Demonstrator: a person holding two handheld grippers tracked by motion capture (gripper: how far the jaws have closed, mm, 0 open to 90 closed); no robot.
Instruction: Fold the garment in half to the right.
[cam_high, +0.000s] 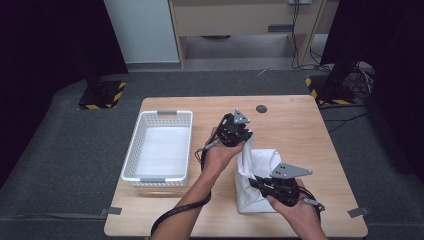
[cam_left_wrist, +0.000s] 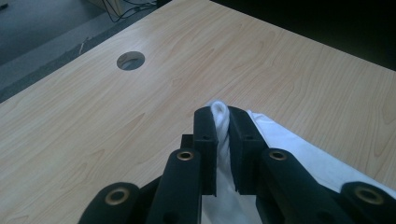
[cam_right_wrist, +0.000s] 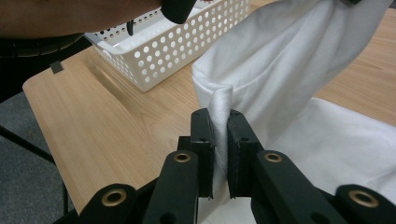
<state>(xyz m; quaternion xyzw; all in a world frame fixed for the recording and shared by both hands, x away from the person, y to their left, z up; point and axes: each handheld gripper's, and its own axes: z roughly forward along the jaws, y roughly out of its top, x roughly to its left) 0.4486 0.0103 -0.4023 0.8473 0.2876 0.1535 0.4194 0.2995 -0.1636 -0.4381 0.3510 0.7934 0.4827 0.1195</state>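
Cloth (cam_high: 257, 172) white, partly lifted off counter (cam_high: 295, 125), rest heaped at right; left gripper (cam_high: 243, 136) and right gripper (cam_high: 256, 181) each clenched on pinched fold. Grasp done; judged left: fold, move to basket (cam_high: 159, 145), apparently empty

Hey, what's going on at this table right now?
A person is handling a white cloth with two handheld grippers. The left gripper and the right gripper each have their jaws shut on a bunched edge, lifting part of it off the wooden table. A white basket sits to the left.
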